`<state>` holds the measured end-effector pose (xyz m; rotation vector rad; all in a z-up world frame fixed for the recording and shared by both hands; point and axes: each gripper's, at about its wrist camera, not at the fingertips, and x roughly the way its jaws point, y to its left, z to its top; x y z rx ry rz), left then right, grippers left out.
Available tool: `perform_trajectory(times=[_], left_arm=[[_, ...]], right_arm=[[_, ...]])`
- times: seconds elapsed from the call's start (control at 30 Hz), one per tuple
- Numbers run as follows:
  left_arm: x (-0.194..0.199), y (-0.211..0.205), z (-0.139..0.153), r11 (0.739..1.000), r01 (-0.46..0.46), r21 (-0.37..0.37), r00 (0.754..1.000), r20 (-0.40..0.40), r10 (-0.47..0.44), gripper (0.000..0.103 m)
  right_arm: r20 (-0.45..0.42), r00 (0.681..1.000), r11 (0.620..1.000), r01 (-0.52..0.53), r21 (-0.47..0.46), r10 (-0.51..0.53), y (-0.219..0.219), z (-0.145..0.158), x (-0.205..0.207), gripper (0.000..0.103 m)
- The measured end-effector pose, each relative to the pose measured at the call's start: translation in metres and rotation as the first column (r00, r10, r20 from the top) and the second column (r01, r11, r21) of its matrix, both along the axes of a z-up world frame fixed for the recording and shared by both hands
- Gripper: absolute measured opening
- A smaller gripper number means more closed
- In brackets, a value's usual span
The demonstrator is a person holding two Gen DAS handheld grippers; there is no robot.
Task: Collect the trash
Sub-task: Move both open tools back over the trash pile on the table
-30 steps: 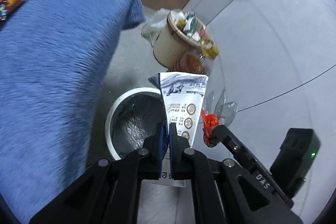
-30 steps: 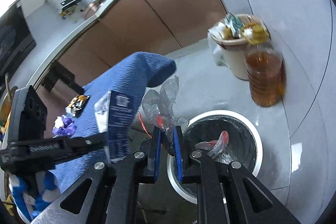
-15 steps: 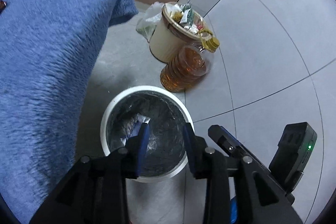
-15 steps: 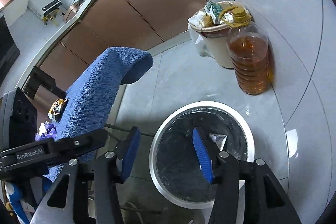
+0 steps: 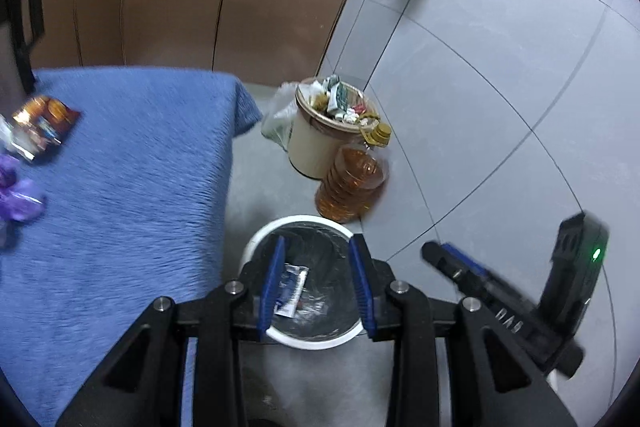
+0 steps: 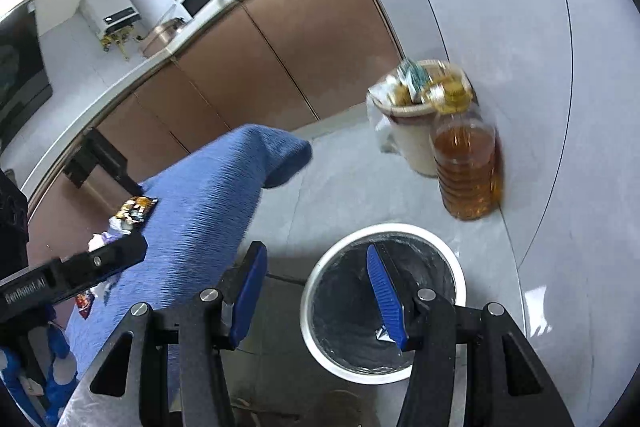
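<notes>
Trash, a white-and-blue printed packet (image 5: pixel 291 290), lies inside the white-rimmed, black-lined round bin (image 5: pixel 256 239); both the left gripper (image 5: pixel 316 287) and right gripper (image 6: pixel 316 301) hang above that bin, jaws apart and empty. Next, probably: reach the crinkled orange snack wrapper (image 5: pixel 42 121) on the blue towel-covered table (image 5: pixel 132 187) beside the bin

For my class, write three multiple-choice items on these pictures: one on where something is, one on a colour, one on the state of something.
1. Where does the oil bottle stand?
A. On the floor beside the full cream bin
B. On the blue cloth
C. Inside the white bin

2. What colour is the cloth over the table?
A. Red
B. Blue
C. Green

3. How is the left claw?
A. Shut on a wrapper
B. Shut on nothing
C. Open, empty

Answers:
1 A, it sits on the tiles against that bin.
2 B, the cloth is plainly blue.
3 C, its pads stand apart, with the white bin and a dropped packet seen through the gap.
</notes>
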<state>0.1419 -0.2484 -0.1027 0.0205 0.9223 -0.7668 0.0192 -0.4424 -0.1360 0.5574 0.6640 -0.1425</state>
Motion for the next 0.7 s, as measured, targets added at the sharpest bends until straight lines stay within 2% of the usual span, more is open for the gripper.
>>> perform_trajectory(times=[0.27, 0.4, 0.7], left_arm=[[-0.024, 0.069, 0.044, 0.998, -0.051, -0.027, 0.993, 0.109, 0.053, 0.032], [-0.031, 0.102, 0.058, 0.995, -0.084, -0.052, 0.987, 0.129, 0.09, 0.033], [-0.05, 0.189, 0.079, 0.977, -0.189, -0.097, 0.95, 0.235, 0.207, 0.037]], right_arm=[[0.092, 0.994, 0.995, -0.043, -0.089, 0.052, 0.043, 0.057, -0.014, 0.051], [0.129, 0.988, 0.989, -0.067, -0.129, 0.084, 0.065, 0.083, -0.02, 0.051], [0.182, 0.968, 0.968, -0.134, -0.211, 0.173, 0.119, 0.134, -0.018, 0.051]])
